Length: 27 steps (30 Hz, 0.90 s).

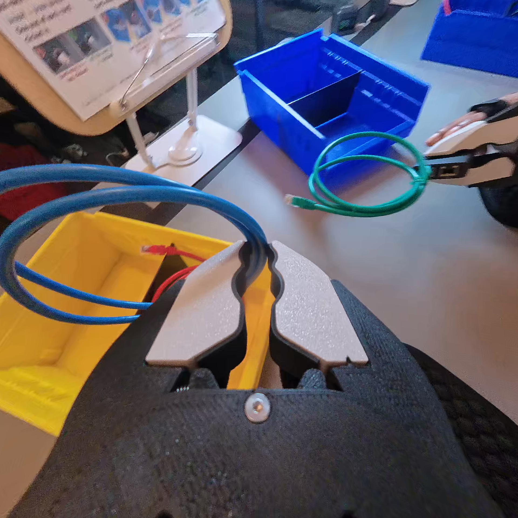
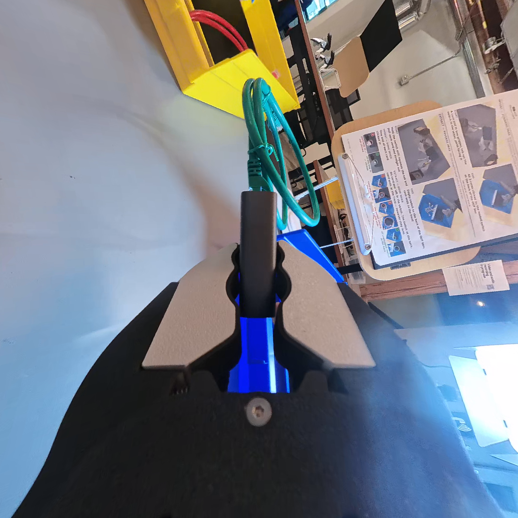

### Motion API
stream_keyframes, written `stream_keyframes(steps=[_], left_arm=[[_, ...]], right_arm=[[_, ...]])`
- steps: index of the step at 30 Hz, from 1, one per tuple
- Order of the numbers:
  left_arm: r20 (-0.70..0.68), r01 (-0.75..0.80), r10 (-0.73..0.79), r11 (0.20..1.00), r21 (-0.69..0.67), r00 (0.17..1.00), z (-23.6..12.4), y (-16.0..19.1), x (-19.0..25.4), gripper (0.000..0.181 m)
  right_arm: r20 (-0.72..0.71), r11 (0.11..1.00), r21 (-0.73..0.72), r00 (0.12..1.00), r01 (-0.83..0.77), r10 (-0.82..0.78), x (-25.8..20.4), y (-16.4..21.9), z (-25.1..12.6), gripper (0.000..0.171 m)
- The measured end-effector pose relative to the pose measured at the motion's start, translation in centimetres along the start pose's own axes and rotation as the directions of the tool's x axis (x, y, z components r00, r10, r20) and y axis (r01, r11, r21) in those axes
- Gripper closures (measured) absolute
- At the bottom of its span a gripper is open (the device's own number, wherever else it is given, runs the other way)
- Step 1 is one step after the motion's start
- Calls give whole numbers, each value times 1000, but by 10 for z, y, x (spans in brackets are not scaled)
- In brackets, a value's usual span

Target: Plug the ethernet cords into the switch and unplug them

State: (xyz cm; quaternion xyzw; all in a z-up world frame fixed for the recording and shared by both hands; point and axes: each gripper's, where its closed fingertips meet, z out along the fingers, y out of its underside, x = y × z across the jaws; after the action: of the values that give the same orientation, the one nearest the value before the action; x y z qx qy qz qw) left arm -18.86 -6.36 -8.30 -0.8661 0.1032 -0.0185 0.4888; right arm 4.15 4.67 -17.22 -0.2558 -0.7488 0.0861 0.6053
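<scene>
Left wrist view
left gripper [image 1: 256, 253]: fingers nearly closed, pinching the blue cord [image 1: 112, 193] at the tips; its loops hang out to the left over the yellow bin [image 1: 70, 280]. Blue plug end not visible.
right gripper [image 1: 476, 165]: far right, held in a gloved hand, clamped on the black switch [image 1: 445, 171]; open ports face this camera.
green cord [image 1: 364, 173]: one end looks seated in the switch, coil dangles above the counter [image 1: 364, 280], other plug hangs free at lower left of the coil.
yellow bin contents: red cord [image 1: 171, 252] in the far compartment behind a black divider; near compartment shows nothing, though the gripper body hides part of it.
blue bin [image 1: 280, 112]: black divider across the middle; both halves look empty from here.
second blue bin [image 1: 473, 42]: top right, contents hidden.
instruction sheet [image 1: 112, 42]: on a stand at the counter edge, blurred.

Right wrist view
right gripper [image 2: 258, 252]: fingers closed on the switch [image 2: 258, 238], body pointing straight ahead.
green cord [image 2: 260, 145]: plug sits at the far end of the switch, bundle tied with a twist tie.
yellow bin [image 2: 238, 78]: red cord [image 2: 221, 28] loops inside.
blue bin [image 2: 305, 246]: only a corner shows behind the fingers.

Step
judgement: plugging phase, one cord of three apparently in, blue up next.
next move: left is holding mid-cable, so it likely needs a regrip near the blue plug, tab oriented, then line up with a free port while right holds the switch steady.
risk: stiff blue loops may twist the plug off axis.
</scene>
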Motion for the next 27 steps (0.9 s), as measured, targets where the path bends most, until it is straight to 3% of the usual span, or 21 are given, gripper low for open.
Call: stream_keyframes(steps=[1,5,11,14,17,21,25,27], left_arm=[[-21,-15,15,1000,16,1000,-3,-5,10,169],[-169,-112,115,993,23,979,-4,-9,63,169],[-301,-418,365,899,-131,881,20,31,133,169],[-339,-477,430,877,-66,837,28,30,157,168],[-411,-442,448,890,114,794,27,19,181,169],[-594,-247,402,912,327,696,21,26,218,169],[-695,-150,227,974,171,683,43,77,221,170],[-685,-118,142,990,83,715,48,97,210,171]], right_arm=[[-6,1000,1,1000,-1,1,1,-1,0,150],[-25,1000,-5,1000,-7,7,6,0,-1,150],[-62,999,-29,997,-39,37,16,11,-2,149],[-79,998,-34,995,-59,56,21,15,-4,149],[-98,997,-43,993,-67,63,26,19,-5,150],[-116,996,-48,991,-79,73,31,22,-8,150],[-124,994,-54,989,-92,85,34,26,-9,150],[-128,994,-55,988,-96,88,35,28,-10,150]])
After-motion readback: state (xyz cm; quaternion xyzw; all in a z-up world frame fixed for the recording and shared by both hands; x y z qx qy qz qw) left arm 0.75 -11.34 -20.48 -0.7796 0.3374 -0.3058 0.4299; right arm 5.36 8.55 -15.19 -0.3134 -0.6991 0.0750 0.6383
